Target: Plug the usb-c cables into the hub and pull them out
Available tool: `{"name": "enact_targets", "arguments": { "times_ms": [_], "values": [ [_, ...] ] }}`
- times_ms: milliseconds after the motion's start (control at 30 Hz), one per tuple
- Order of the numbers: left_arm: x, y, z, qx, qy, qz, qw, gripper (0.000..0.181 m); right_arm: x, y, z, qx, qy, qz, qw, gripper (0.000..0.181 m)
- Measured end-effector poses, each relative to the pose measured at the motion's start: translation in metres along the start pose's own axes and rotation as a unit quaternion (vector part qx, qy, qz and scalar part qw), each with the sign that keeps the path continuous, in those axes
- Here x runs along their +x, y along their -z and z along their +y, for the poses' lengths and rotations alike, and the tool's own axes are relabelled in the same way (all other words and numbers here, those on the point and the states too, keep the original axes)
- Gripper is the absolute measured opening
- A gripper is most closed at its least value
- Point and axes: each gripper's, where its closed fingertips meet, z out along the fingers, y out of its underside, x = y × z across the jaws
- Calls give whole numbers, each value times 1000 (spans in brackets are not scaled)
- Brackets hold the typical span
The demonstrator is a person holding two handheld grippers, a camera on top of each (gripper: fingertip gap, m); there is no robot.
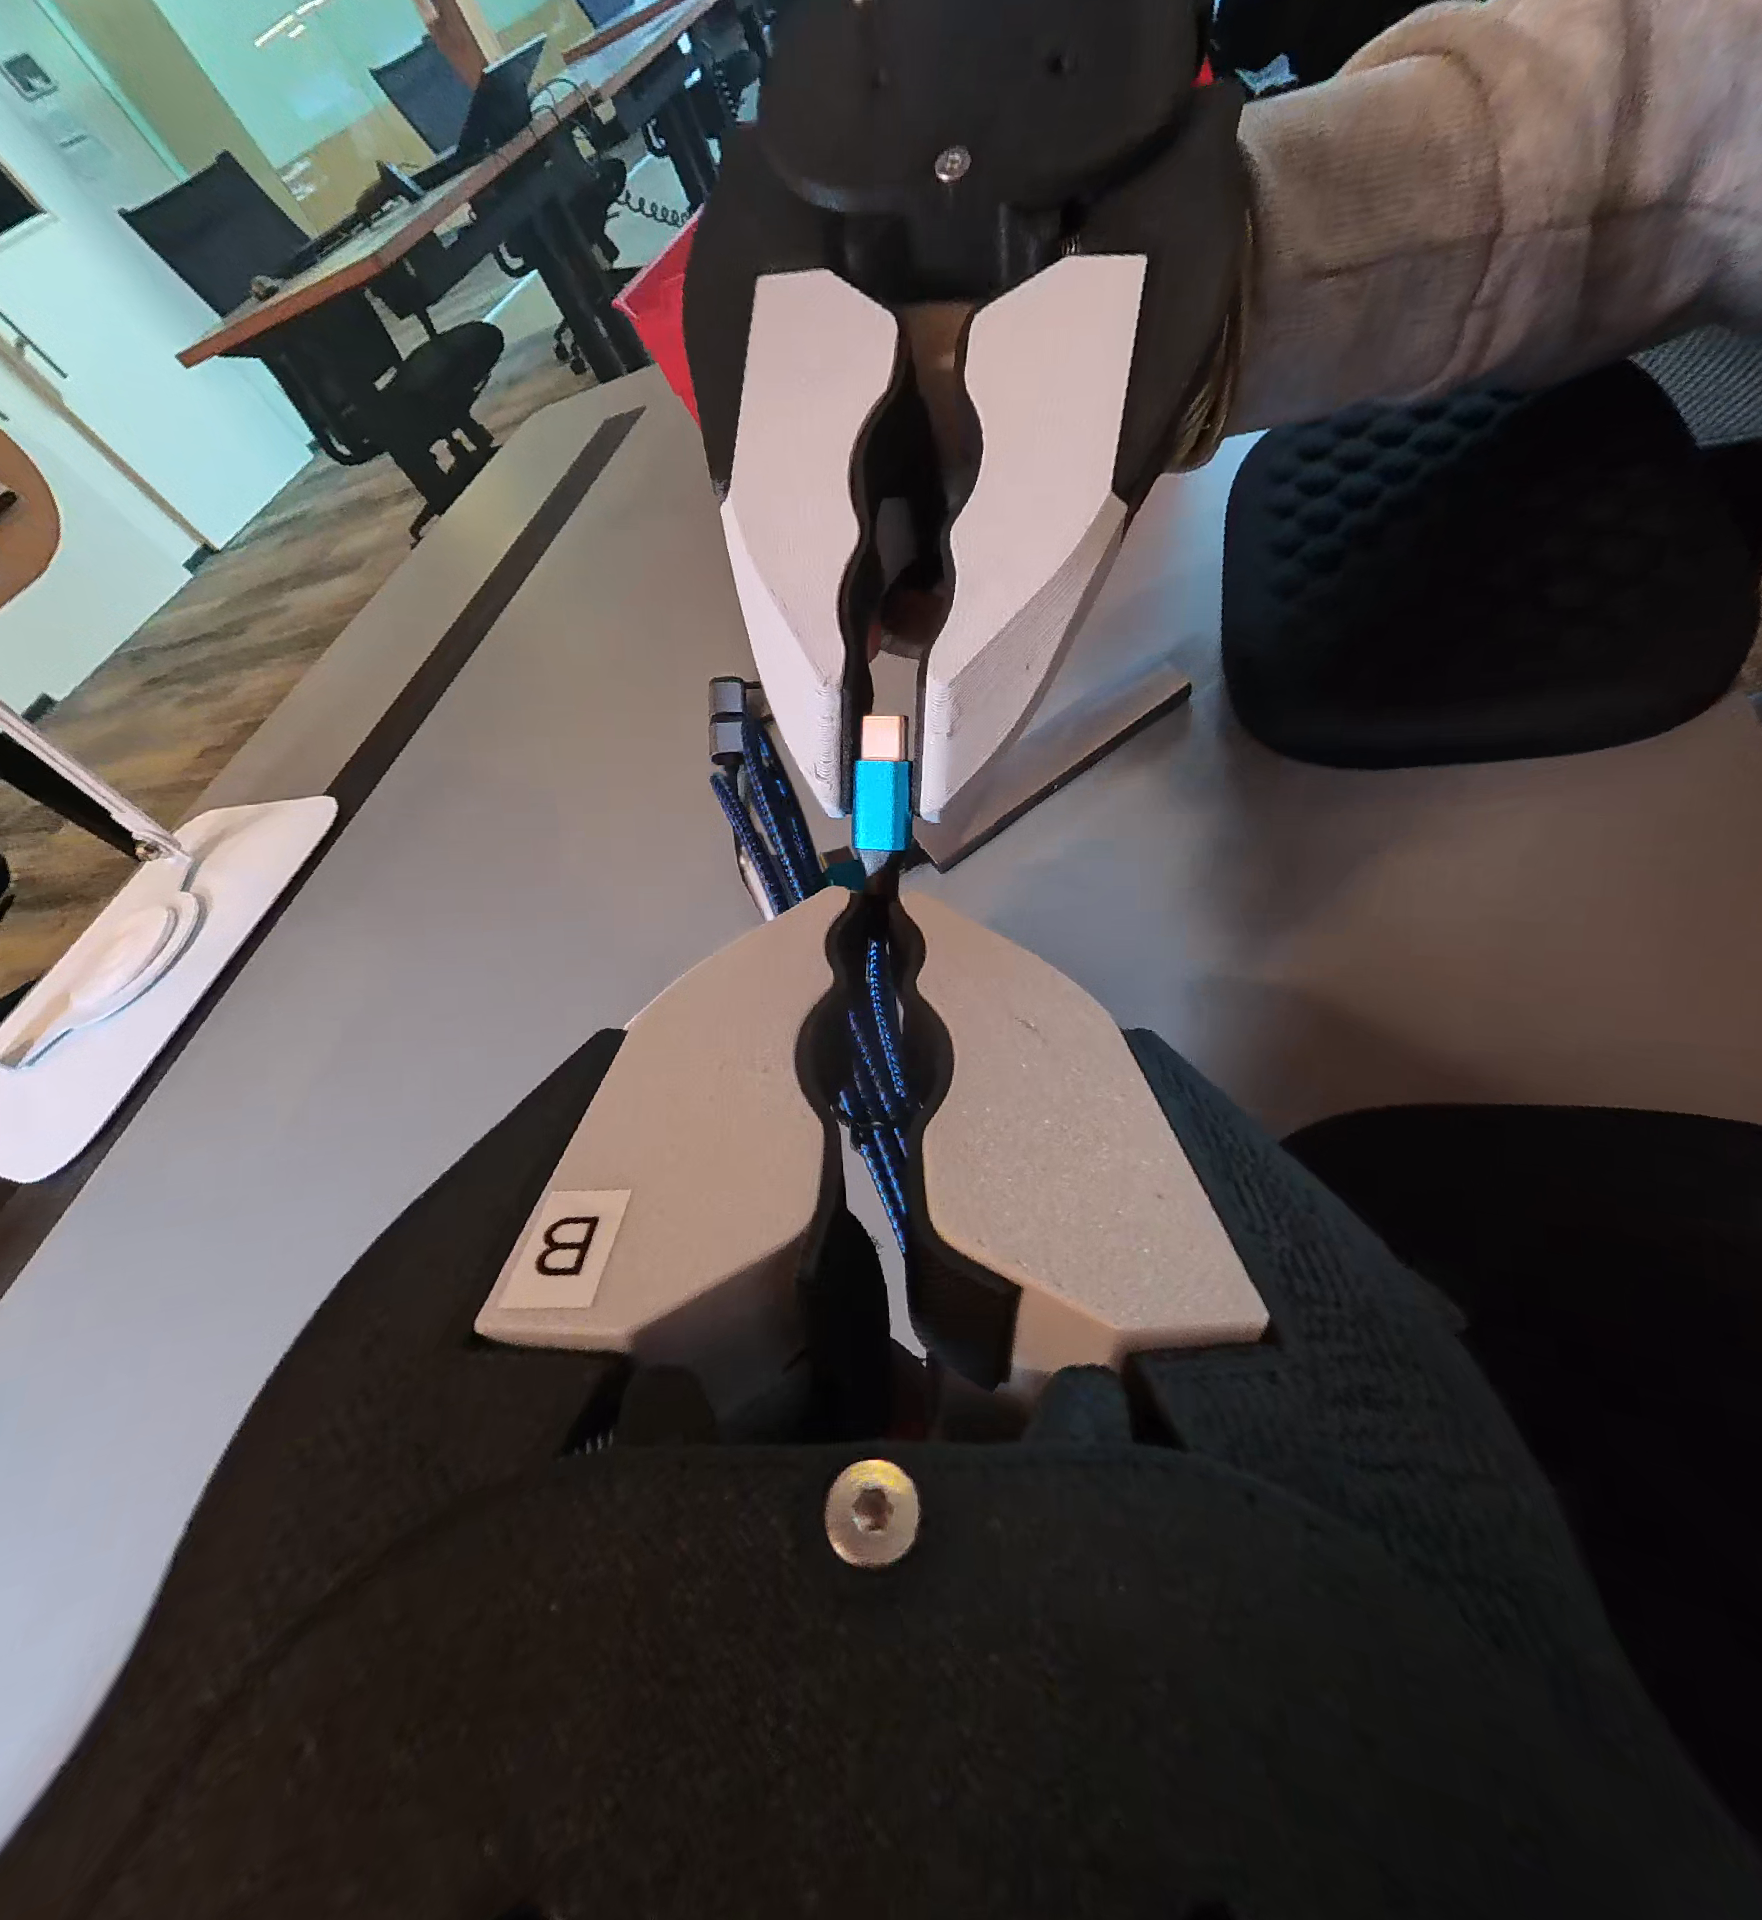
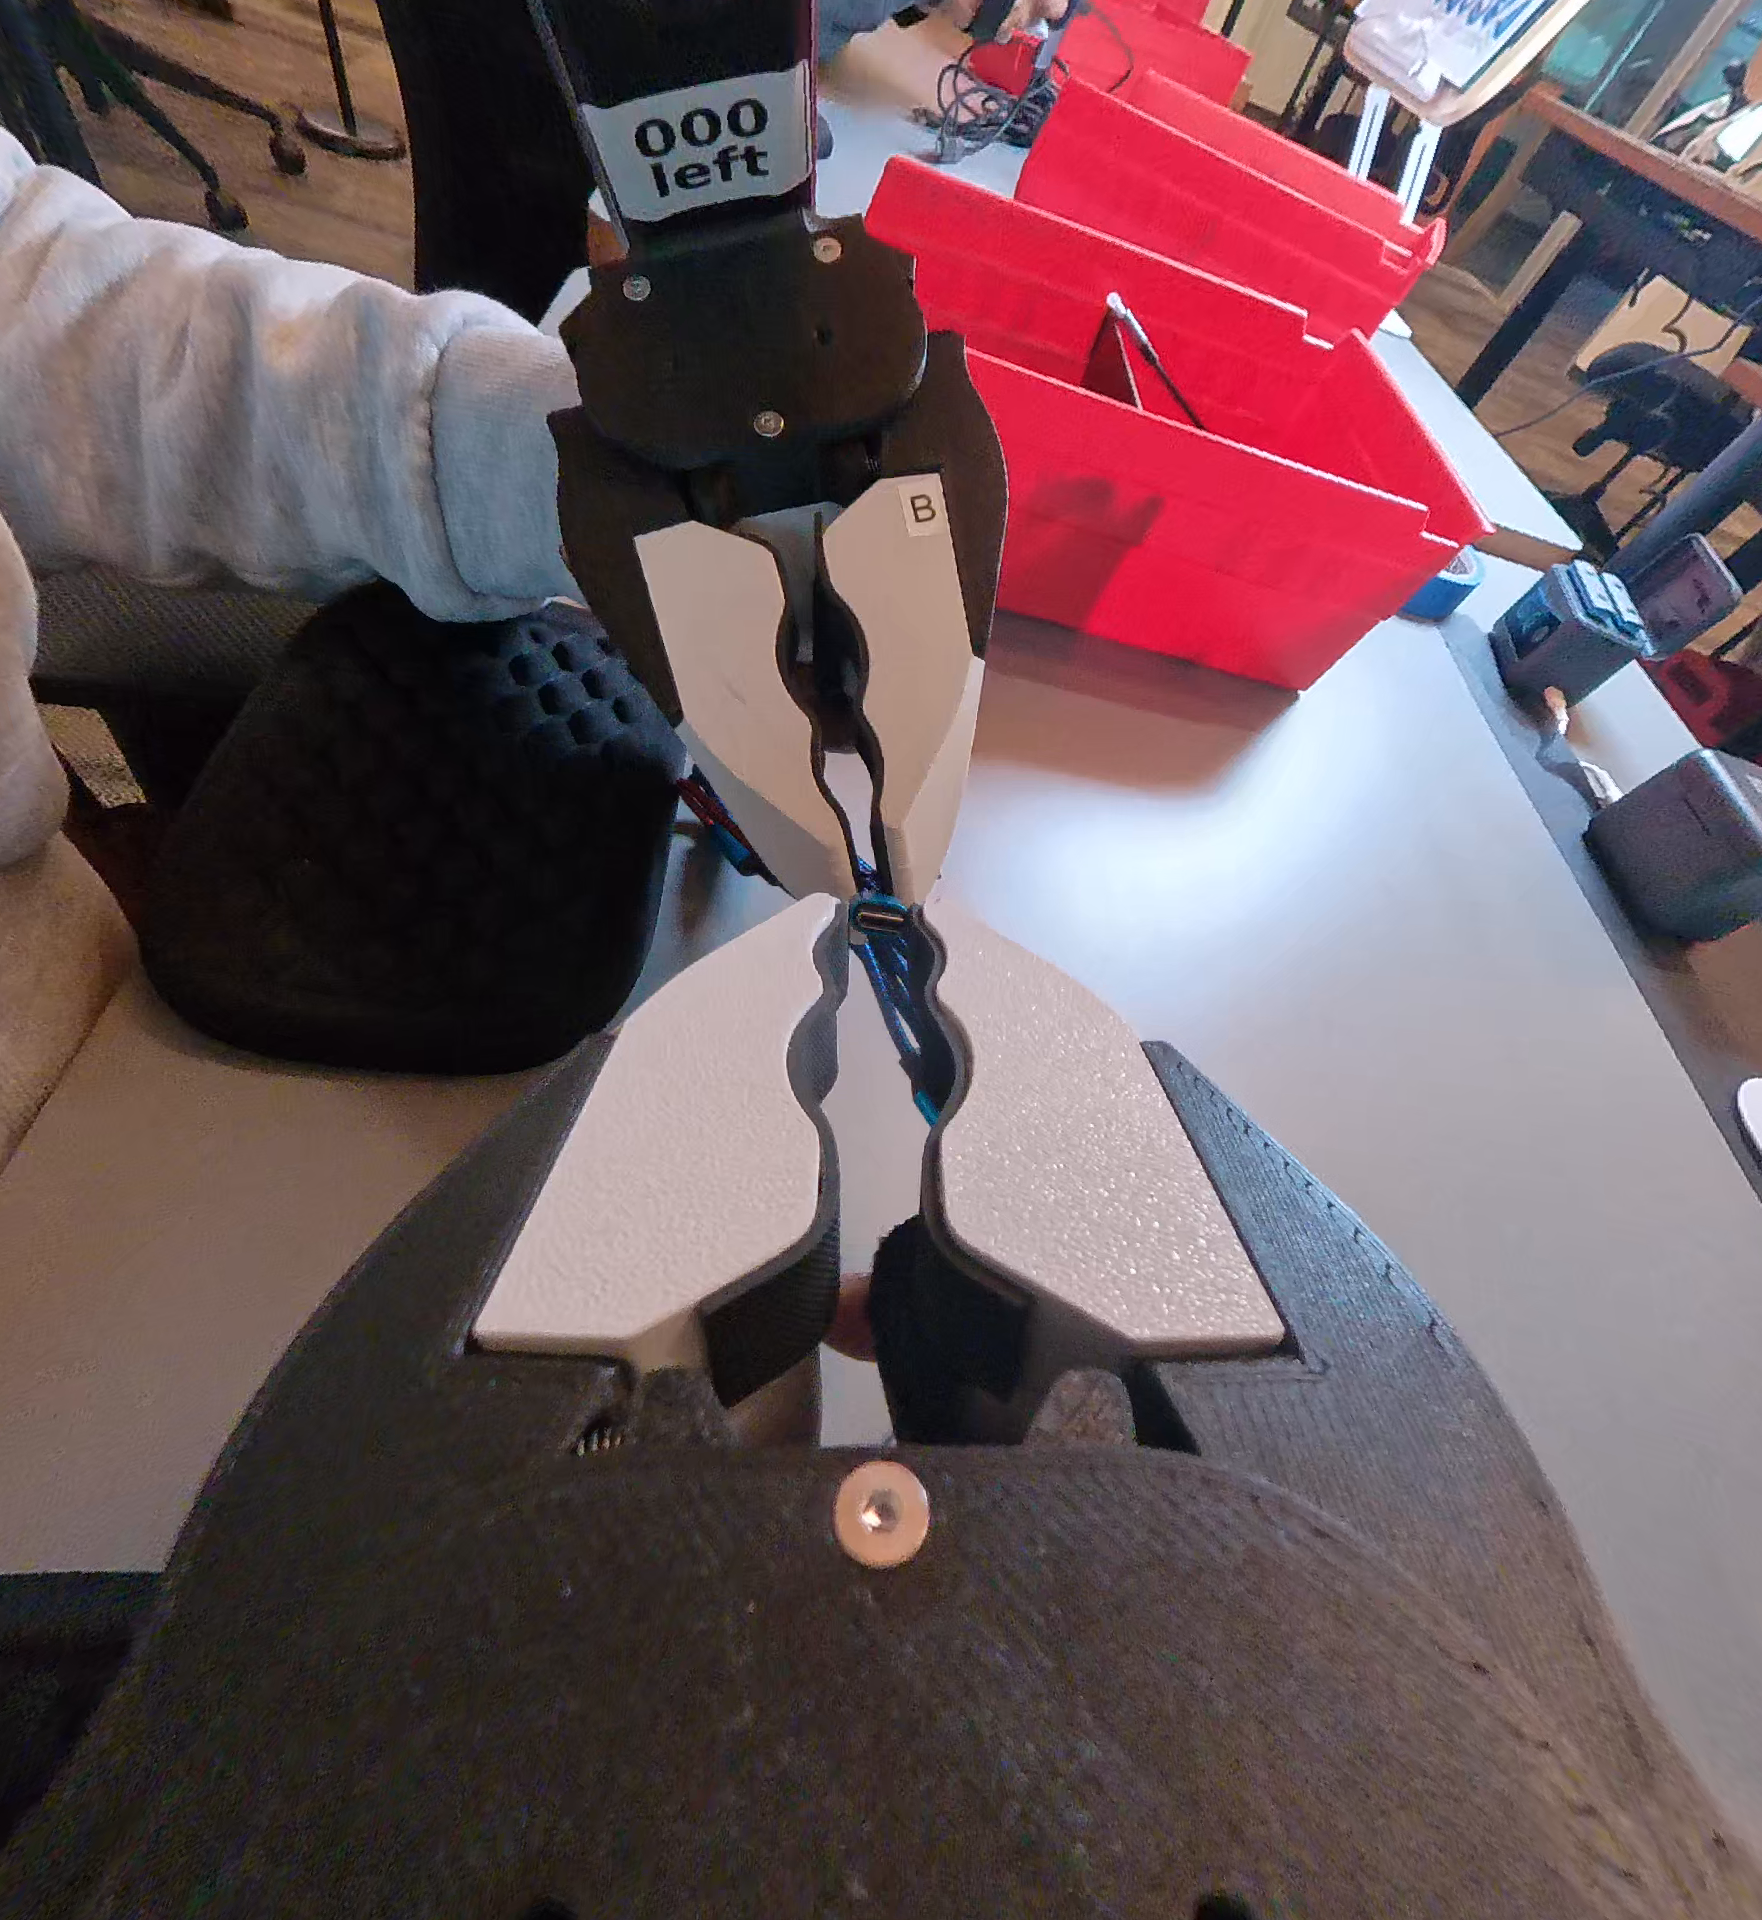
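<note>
A blue braided usb-c cable (image 1: pixel 882 1049) ends in a blue metal plug (image 1: pixel 882 795) with a silver tip. My left gripper (image 1: pixel 872 914) is shut on the cable just behind the plug, and the cable runs back between its white fingers. My right gripper (image 1: pixel 882 805) faces it from the far side and is shut on the plug's blue housing. In the right wrist view the plug (image 2: pixel 882 921) shows end-on between my right gripper's tips (image 2: pixel 882 914), with the left gripper (image 2: pixel 882 878) tip to tip against it. The two grippers hold it just above the grey table (image 1: pixel 441 1039). I cannot see the hub.
More blue cable and grey connector ends (image 1: pixel 726 717) lie on the table under the grippers, beside a thin flat board (image 1: pixel 1064 769). A black cushioned chair part (image 2: pixel 389 831) sits at the table edge. Red bins (image 2: pixel 1168 499) stand behind, grey boxes (image 2: pixel 1708 852) right, a white stand base (image 1: pixel 129 987) left. Less than 4 cm separates the two grippers' tips.
</note>
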Motion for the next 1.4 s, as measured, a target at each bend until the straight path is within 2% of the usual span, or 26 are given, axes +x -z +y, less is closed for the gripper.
{"name": "enact_targets", "arguments": {
  "times_ms": [100,400,467,533,633,800,1033,1100,1200,1267,1333,1367,1400],
  "values": [
    [2,-2,-1,15,22,10,1000,4,-2,1,1,7,7,-10,1000,10],
    [10,-4,-5,87,75,105,988,11,-7,4,1,40,11,-59,997,10],
    [16,-1,-10,110,75,136,982,24,-6,3,5,32,12,-55,998,10],
    [16,-1,-14,124,87,142,978,28,-6,2,7,34,8,-56,998,10],
    [15,-5,-10,109,93,139,980,30,-7,2,7,41,6,-58,997,10],
    [15,-8,-8,94,106,142,980,16,-8,1,8,36,15,-58,998,10],
    [17,-15,1,61,106,147,981,11,-9,-2,16,10,33,-49,998,10],
    [16,-18,4,45,101,135,985,10,-7,-2,20,-7,10,-44,999,10],
    [16,-23,12,10,88,119,989,10,-6,1,23,-20,-41,-42,998,26],
    [17,-26,16,-4,86,117,989,10,-7,1,26,-34,-65,-46,996,29],
    [17,-27,17,-7,86,118,989,10,-6,-1,32,-55,-59,-36,996,24],
    [17,-27,17,-10,83,118,990,10,-5,-2,33,-58,-54,-30,996,14],
    [17,-27,18,-12,80,114,990,11,-5,-2,33,-60,-54,-31,996,12]
  ]
}}
